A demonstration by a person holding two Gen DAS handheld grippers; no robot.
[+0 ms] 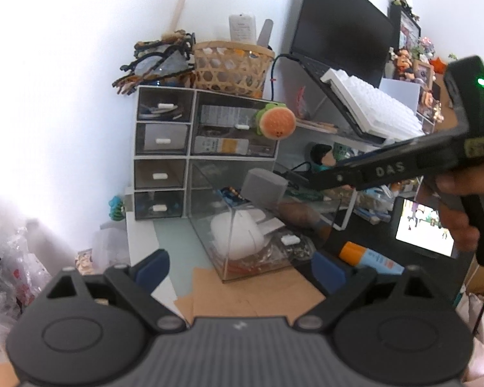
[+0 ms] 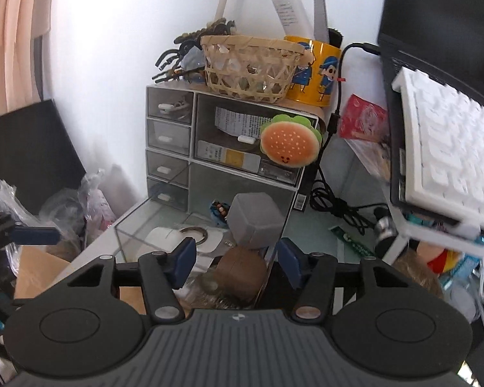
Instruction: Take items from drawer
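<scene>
A clear drawer point(image 1: 229, 251) is pulled far out of the white drawer cabinet point(image 1: 190, 158); it also shows in the right wrist view point(image 2: 126, 235). In it lie a white rounded item point(image 1: 235, 235), a grey box point(image 2: 253, 222), a brown rounded item point(image 2: 238, 269) and small clutter. My left gripper point(image 1: 240, 266) is open and empty, low in front of the drawer. My right gripper point(image 2: 237, 266) is open, its fingers on either side of the brown item, not touching that I can tell. The right gripper's body point(image 1: 403, 167) reaches in from the right above the drawer.
On the cabinet stand a wicker basket point(image 2: 251, 64) and a yellow cartoon mug point(image 2: 316, 71). A burger plush point(image 2: 288, 143) hangs on the cabinet front. A laptop with a white keyboard point(image 2: 442, 148) sits on a stand to the right. Cables, a glue stick point(image 1: 371, 258) and cardboard point(image 1: 242, 293) lie around.
</scene>
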